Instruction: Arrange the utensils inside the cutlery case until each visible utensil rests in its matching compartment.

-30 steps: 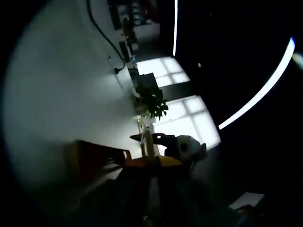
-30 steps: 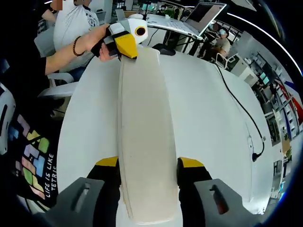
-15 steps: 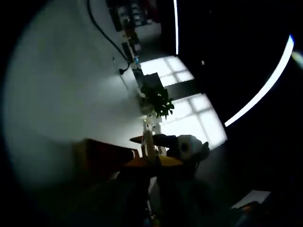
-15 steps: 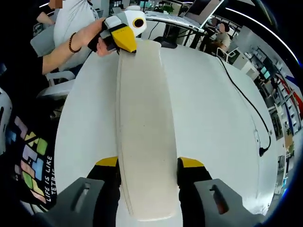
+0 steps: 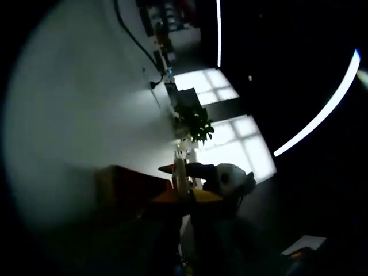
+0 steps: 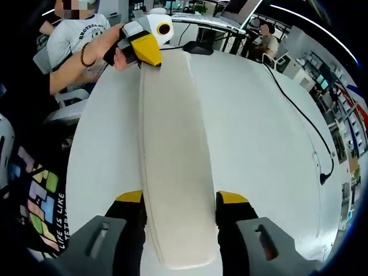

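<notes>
A long cream case (image 6: 175, 155) is held above a white table (image 6: 253, 144), gripped at its near end between the jaws of the right gripper (image 6: 179, 202). Its far end is clamped by the left gripper (image 6: 144, 41), carried in a hand (image 6: 115, 50). In the left gripper view, the left gripper (image 5: 183, 198) is seen dimly, closed on the case edge (image 5: 180, 175). A black cable (image 6: 299, 118) lies on the table. Utensils cannot be made out.
</notes>
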A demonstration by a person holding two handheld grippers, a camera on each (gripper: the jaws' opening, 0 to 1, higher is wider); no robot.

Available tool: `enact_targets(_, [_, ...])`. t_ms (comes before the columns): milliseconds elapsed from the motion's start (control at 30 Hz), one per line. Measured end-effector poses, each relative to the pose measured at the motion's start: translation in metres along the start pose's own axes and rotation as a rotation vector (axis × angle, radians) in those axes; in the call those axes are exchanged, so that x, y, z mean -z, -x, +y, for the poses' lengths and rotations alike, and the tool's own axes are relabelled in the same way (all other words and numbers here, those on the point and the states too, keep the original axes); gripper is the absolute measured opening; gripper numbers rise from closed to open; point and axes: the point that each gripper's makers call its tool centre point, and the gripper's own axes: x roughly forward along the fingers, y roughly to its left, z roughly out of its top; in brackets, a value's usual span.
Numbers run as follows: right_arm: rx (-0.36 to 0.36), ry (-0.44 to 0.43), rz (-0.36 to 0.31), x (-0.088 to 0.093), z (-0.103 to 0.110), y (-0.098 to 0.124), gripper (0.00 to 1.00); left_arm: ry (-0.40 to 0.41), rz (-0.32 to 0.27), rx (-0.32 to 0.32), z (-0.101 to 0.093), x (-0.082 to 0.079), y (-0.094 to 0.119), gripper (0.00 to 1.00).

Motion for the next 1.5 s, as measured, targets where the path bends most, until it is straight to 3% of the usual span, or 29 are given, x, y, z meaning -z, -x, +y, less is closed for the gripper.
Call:
enact_targets(500, [-0.016,-0.012,0.006,0.0,0.001,-0.006,0.5,-0.017,-0.003,-0.034,0.01,-0.001,0.005,0.05])
enact_targets(833, [-0.047,-0.03,0.016,0.006,-0.002,-0.012,0.51,-0.058,-0.009,-0.096,0.022,-0.005,0.007,0.06])
enact_targets(1267, [-0.075,-0.054,0.028,0.013,0.0,-0.011,0.5,-0.164,-0.035,-0.191,0.038,-0.013,0.012,0.1])
enact_targets(1500, [-0.086,-0.066,0.025,0.017,0.003,-0.009,0.49,-0.219,-0.048,-0.215,0.037,-0.015,0.014,0.12])
